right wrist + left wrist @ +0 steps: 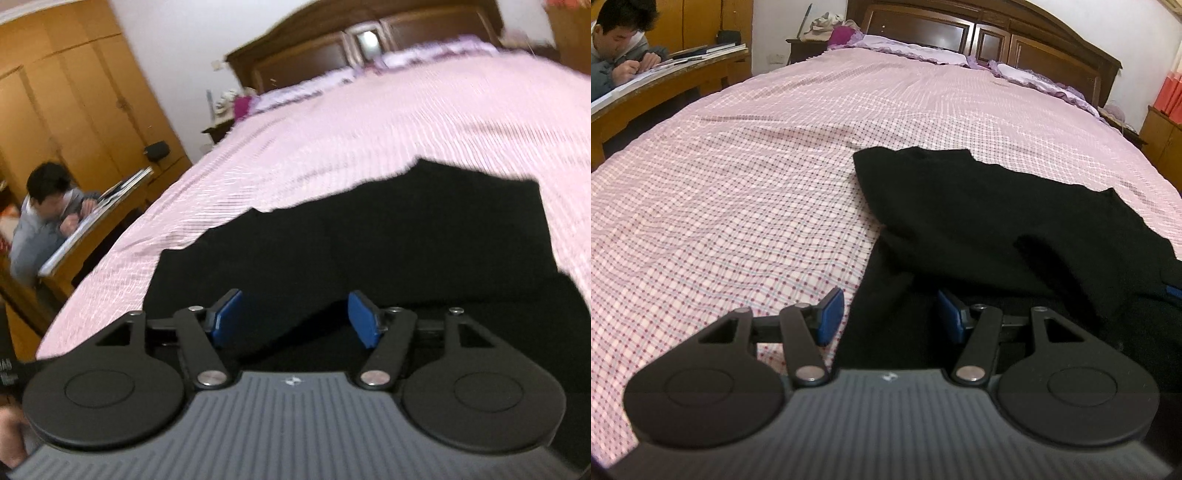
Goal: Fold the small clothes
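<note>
Both grippers' jaws gape over the black garment (979, 221); only the left view shows its folded-over layer.

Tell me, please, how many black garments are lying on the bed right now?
1 that I can tell: a black garment on the checked bedspread, just ahead of both open grippers, left gripper and right gripper. Its layers may hide another.

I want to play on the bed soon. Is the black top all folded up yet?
Not yet. Done: the black garment lies on the checked bedspread with one part already lapped over. In hand: nothing; the left gripper and right gripper are both open over its near edge. Left: gripping it and making the remaining folds.
</note>
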A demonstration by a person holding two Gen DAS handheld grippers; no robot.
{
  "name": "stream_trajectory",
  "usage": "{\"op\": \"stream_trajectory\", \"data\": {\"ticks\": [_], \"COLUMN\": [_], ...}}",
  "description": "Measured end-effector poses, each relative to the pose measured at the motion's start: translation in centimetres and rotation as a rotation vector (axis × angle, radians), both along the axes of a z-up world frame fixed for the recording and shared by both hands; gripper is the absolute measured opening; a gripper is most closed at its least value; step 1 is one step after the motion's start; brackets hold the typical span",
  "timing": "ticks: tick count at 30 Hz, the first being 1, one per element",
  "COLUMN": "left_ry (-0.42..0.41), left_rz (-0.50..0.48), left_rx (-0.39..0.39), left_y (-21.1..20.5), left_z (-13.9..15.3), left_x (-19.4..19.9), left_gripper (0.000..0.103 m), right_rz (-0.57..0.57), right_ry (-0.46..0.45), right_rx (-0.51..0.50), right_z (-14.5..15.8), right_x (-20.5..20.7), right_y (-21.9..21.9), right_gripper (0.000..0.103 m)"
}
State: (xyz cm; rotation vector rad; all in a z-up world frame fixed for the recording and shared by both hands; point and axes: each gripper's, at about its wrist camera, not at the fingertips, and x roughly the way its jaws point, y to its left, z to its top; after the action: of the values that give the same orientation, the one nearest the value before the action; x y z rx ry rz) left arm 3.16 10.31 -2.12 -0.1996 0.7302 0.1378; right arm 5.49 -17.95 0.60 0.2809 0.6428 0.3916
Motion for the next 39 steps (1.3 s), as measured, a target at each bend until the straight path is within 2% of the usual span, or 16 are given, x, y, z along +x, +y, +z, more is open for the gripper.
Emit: {"op": "stream_trajectory", "data": {"ticks": [3,9,19,22,24,26,29,34,39], "left_ry": [-0.003,-0.012,-0.004,-0.008,-0.009,-0.011,-0.014,-0.022,-0.064], "left_rz": [-0.011,-0.02,-0.021,-0.031,-0.035,-0.038,-0.04,-0.046,-0.059], "left_rx": [0.016,0.042,0.03,0.034,0.039,0.039,0.04,0.048,0.061], "left_y": [-0.4,-1.0,-1.1,-1.3,-1.4,-1.5,-1.6,-2.0,-2.4], "left_z": [0.4,0.8,0.3,0.4,0.4,0.5,0.5,0.9,1.8], "left_x": [-0.3,-1.0,-1.2,-1.2,-1.3,-1.3,-1.3,-1.1,-0.4], "left_gripper": [0.058,0.058,0.058,0.058,0.058,0.058,0.058,0.058,0.058], "right_rz": [0.053,0.109,0.159,0.126,0.114,0.12,0.138,0.115,0.085], "right_ry": [-0.055,-0.064,-0.076,-0.079,-0.077,-0.083,-0.075,-0.028,-0.026], "right_rx": [-0.057,-0.115,-0.312,-0.306,-0.304,-0.319,-0.275,-0.118,-0.02], "right_z": [0.3,-1.1,-4.9,-5.3,-5.2,-4.9,-4.0,-2.6,-0.1], "right_x": [-0.3,0.5,2.1,2.5,2.6,2.6,2.4,3.1,4.5], "right_y": [2.4,6.5,10.6,10.3,9.8,9.4,8.2,4.9,2.0], "right_gripper": [0.073,0.073,0.071,0.053,0.032,0.02,0.013,0.01,0.009]}}
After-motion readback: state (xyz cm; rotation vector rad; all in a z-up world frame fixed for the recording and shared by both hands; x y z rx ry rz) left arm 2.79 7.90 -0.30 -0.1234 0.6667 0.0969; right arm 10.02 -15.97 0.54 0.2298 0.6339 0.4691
